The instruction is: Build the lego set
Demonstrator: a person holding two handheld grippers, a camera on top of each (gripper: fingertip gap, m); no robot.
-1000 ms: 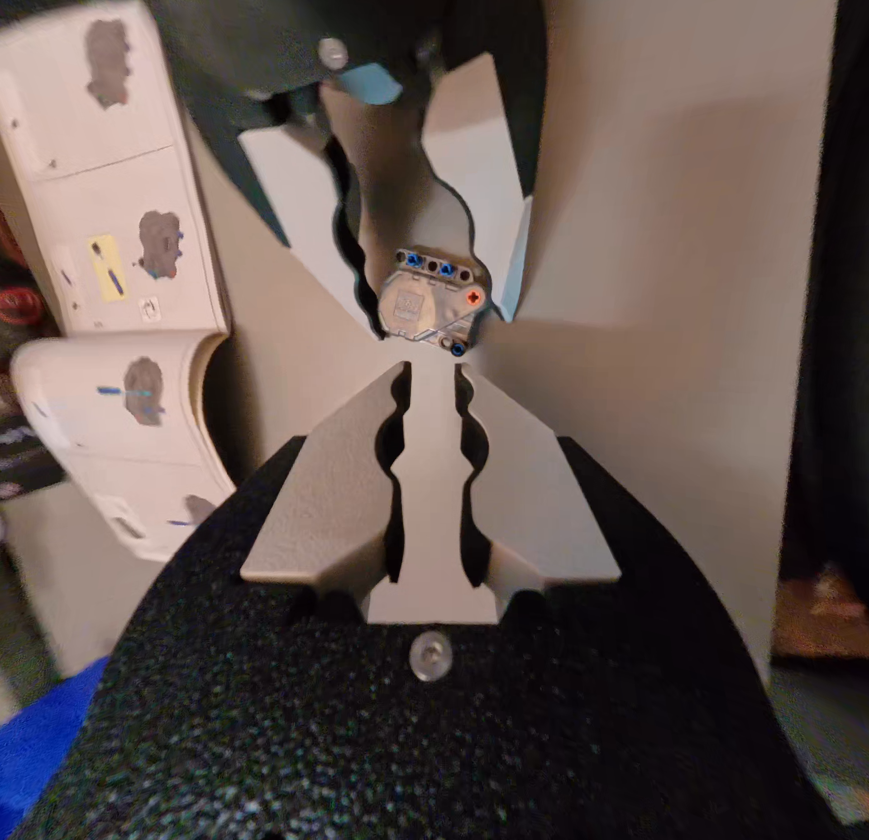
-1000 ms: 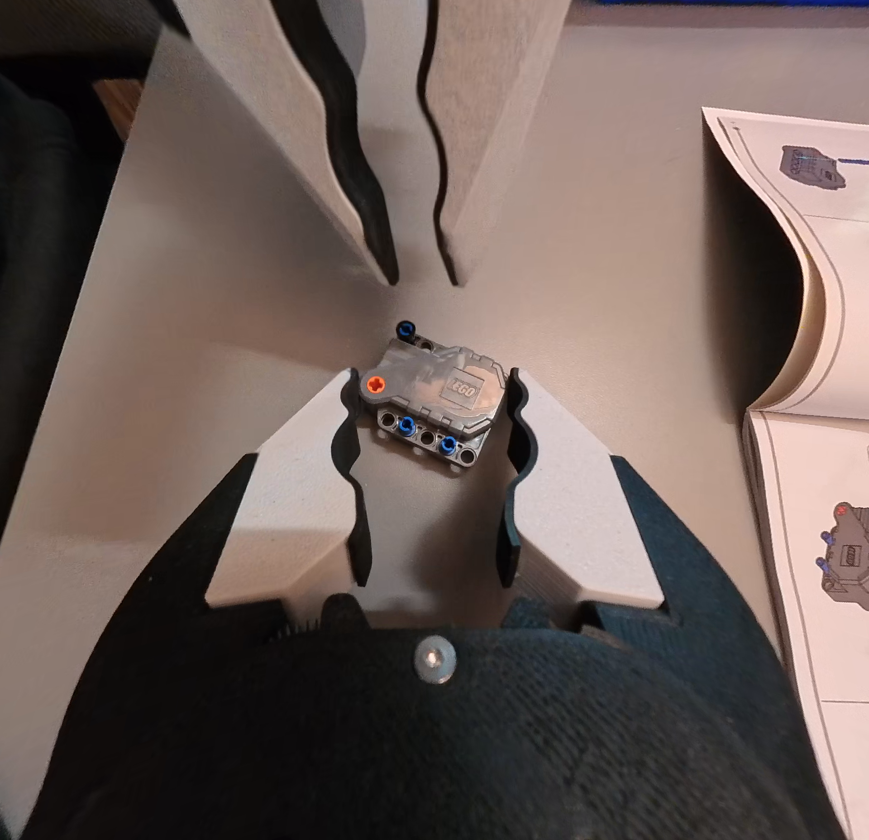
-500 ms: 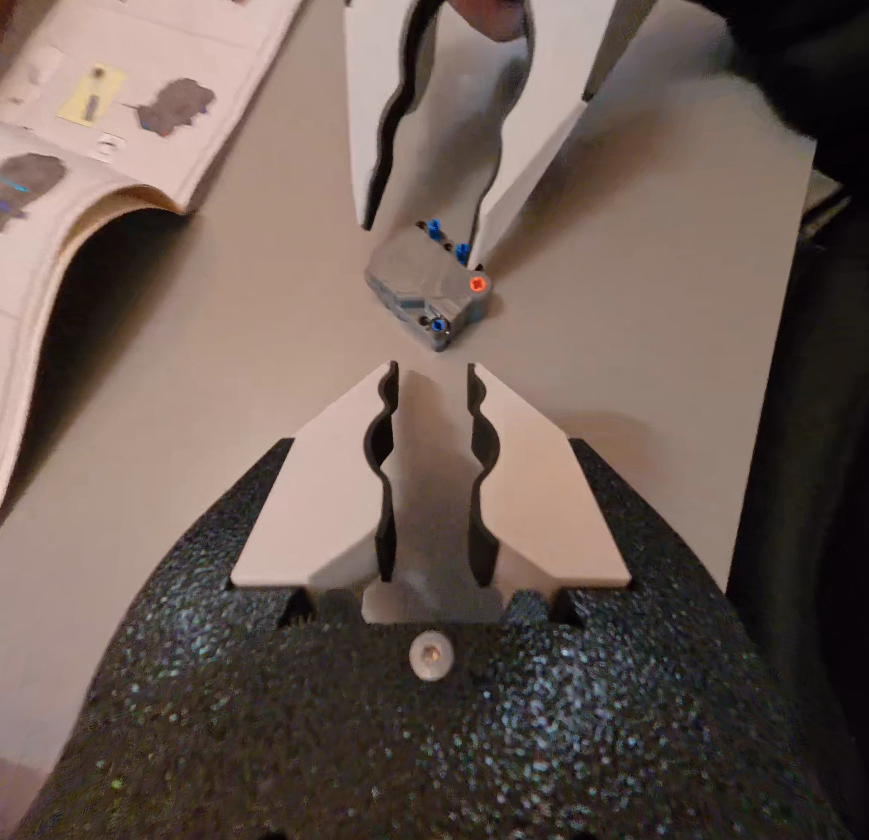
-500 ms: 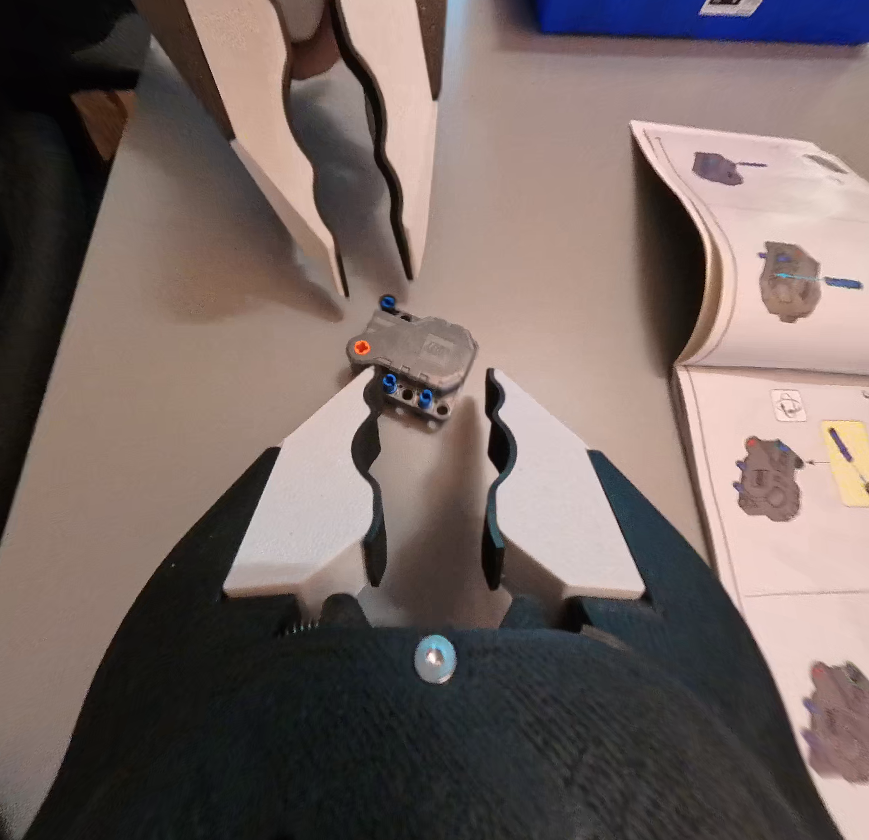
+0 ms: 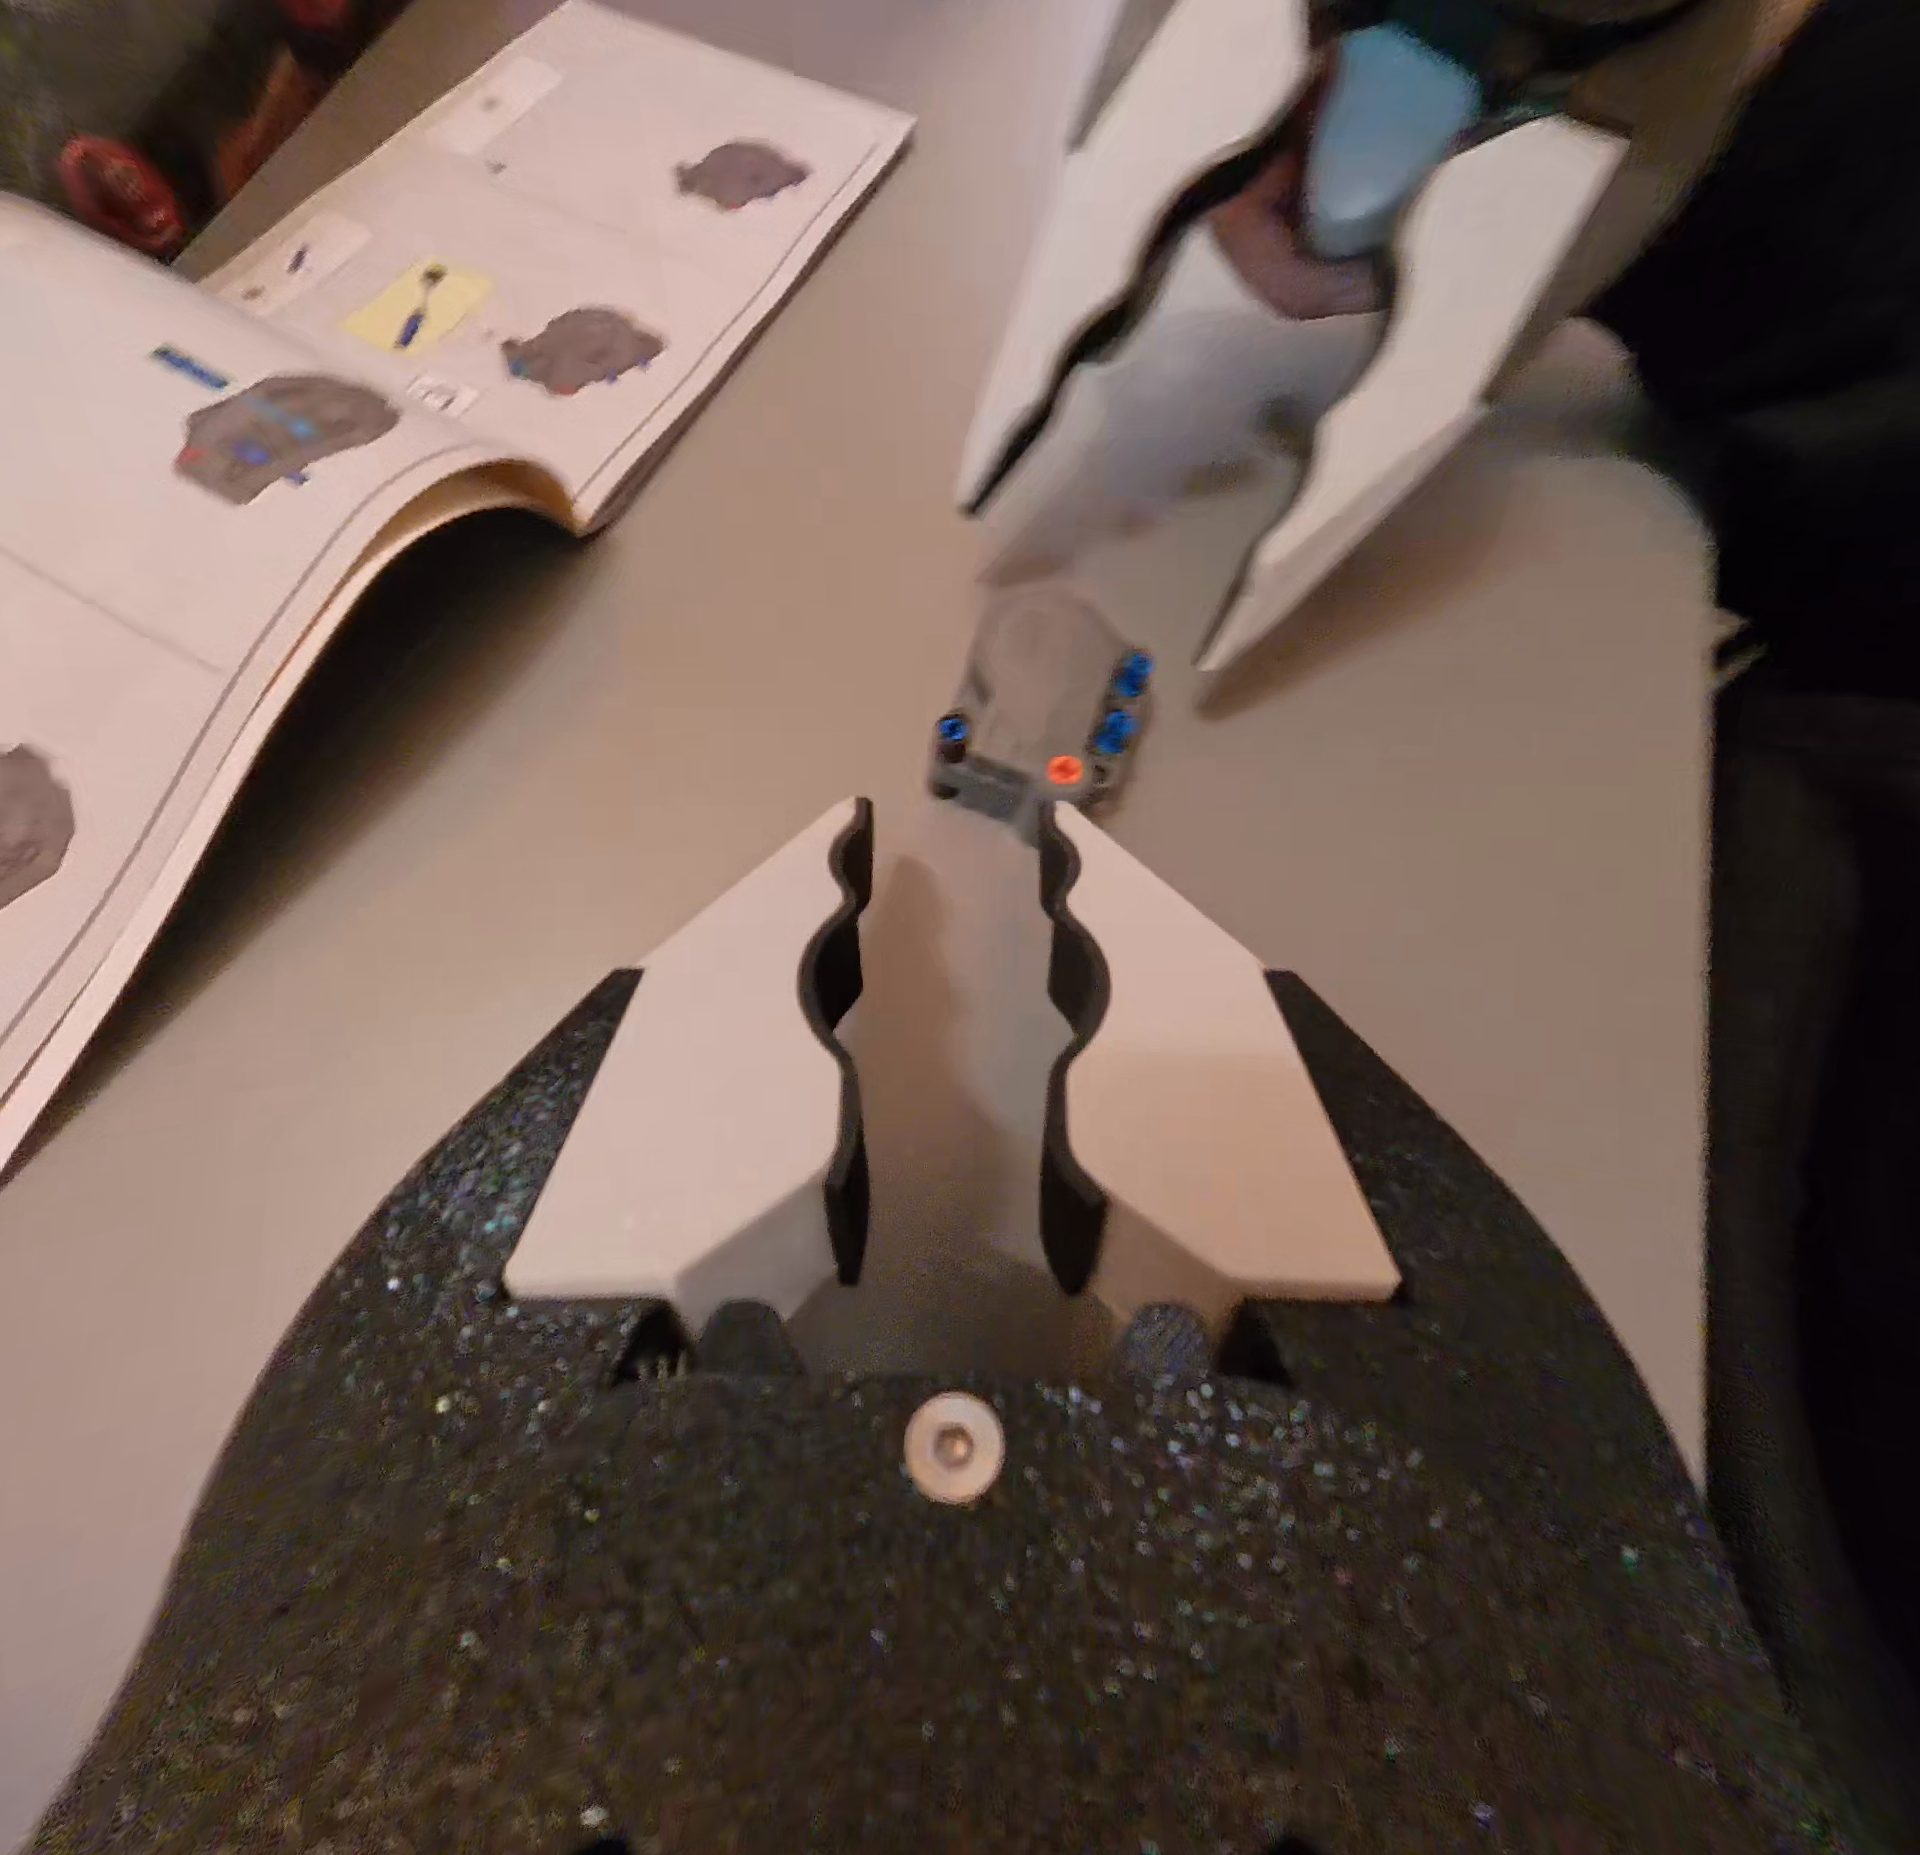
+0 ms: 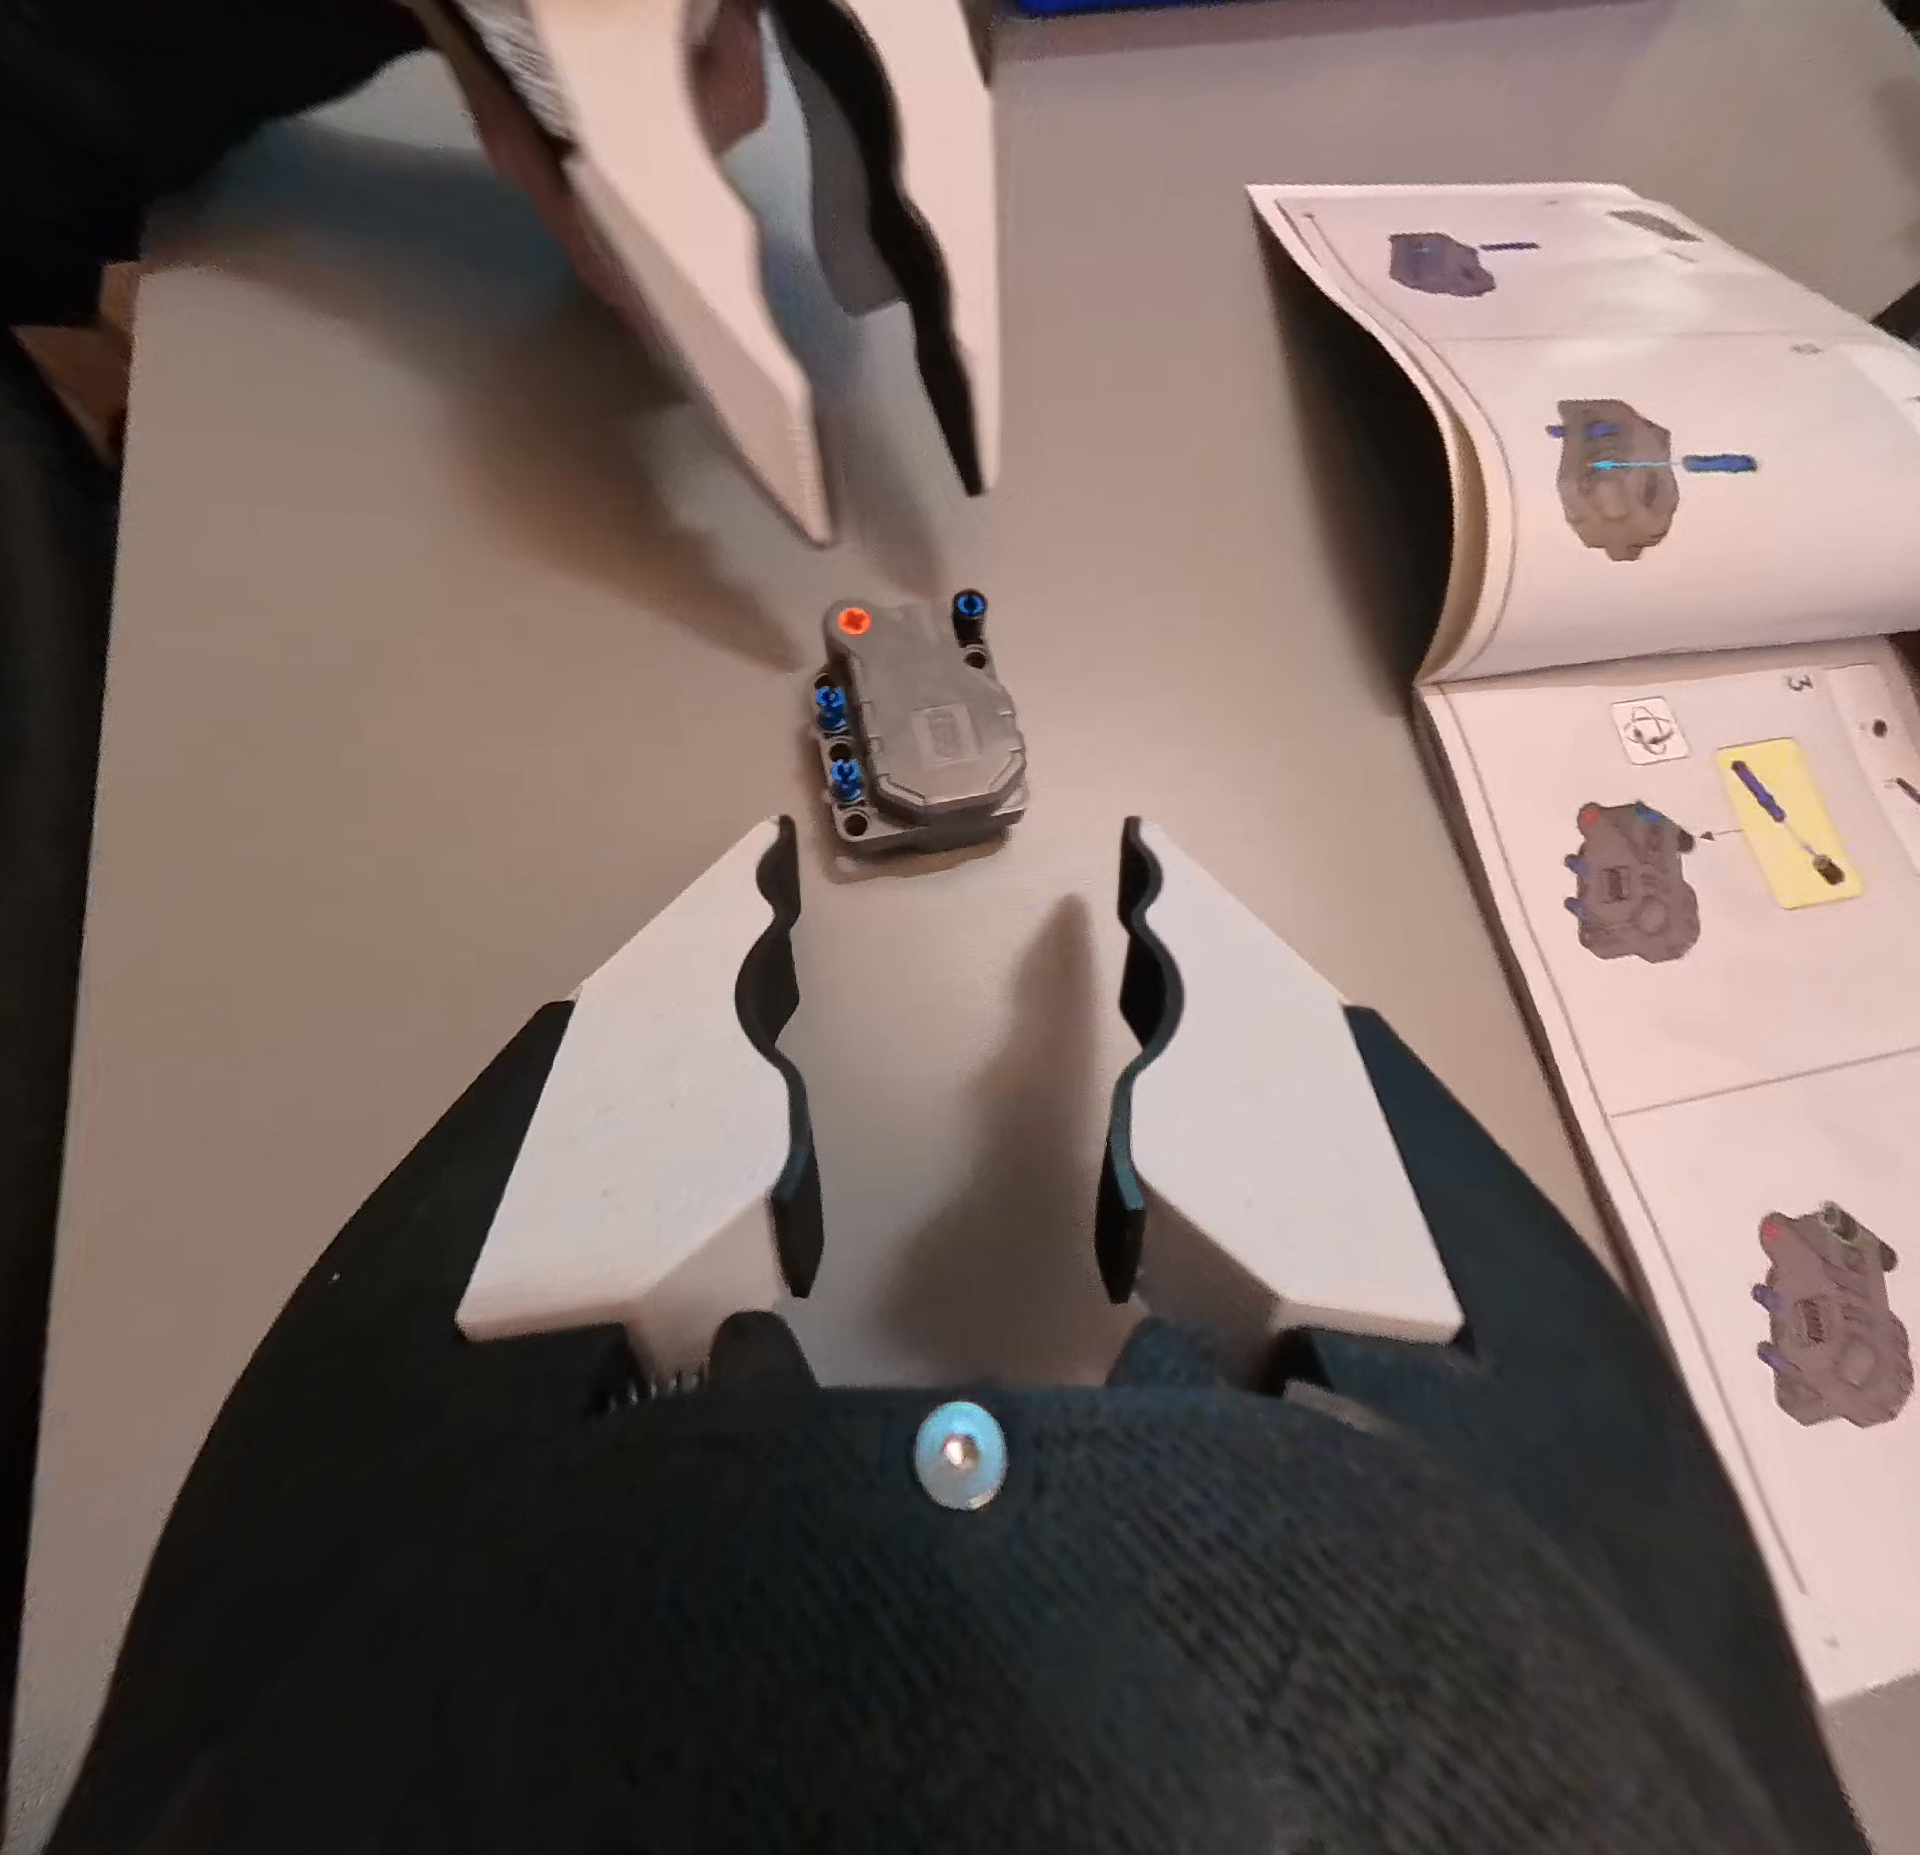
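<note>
Right wrist view: both hand-held grippers, right (image 6: 958, 849) and left (image 6: 899, 512), spread empty around the grey motor block (image 6: 920, 735) lying on the worktop (image 6: 416, 766).

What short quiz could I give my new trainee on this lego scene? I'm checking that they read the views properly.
1. True or false: the right hand-held gripper grips the grey lego piece.
2. How many blue pins show on the piece? A) one B) three C) five
3. Which side of the right wrist view holds the open instruction booklet?

Key: 1 false, both grippers are open, left hand-held gripper too; 2 B; 3 right.
</note>
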